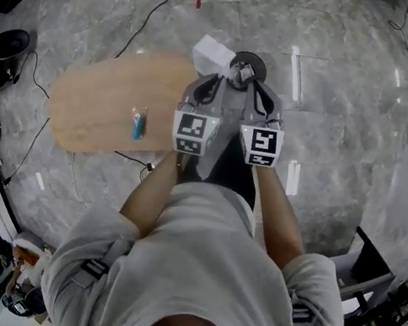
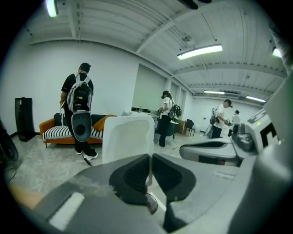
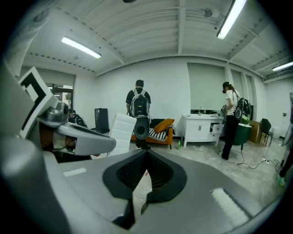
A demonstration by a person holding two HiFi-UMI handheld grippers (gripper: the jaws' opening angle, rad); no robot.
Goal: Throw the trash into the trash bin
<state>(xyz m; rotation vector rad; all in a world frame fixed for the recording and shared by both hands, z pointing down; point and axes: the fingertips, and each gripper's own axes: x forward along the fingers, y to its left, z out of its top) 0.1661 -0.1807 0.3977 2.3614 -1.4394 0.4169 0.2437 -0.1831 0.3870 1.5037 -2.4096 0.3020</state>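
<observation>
Left gripper (image 2: 150, 161) pinches a white sheet of trash (image 2: 127, 137); right gripper (image 3: 146, 157), alongside, is pressed together, empty. What looks like the trash bin (image 1: 260, 67) sits just ahead.

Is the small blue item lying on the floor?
No, the small blue item lies on the light wooden table, well inside its edge.

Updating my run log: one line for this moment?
left claw: shut | right claw: shut | claws side by side above floor | white object ahead
</observation>
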